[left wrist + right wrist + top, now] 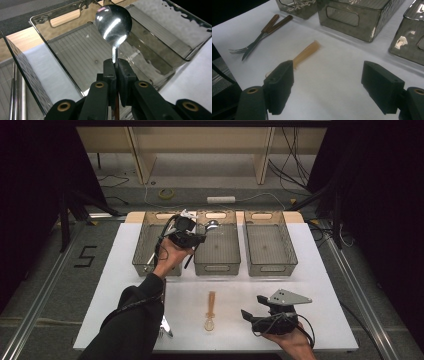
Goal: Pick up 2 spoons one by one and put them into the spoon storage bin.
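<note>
place: lab | cues: black curtains (30,195); cables on floor (290,165); metal frame rails (35,305)

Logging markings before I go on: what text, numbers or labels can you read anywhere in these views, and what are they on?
"5": a black numeral marked on the grey floor left of the table, seen in the high view.
No other text: the three smoky bins, the metal spoon and the wooden spoon show no readable label or brand.
</note>
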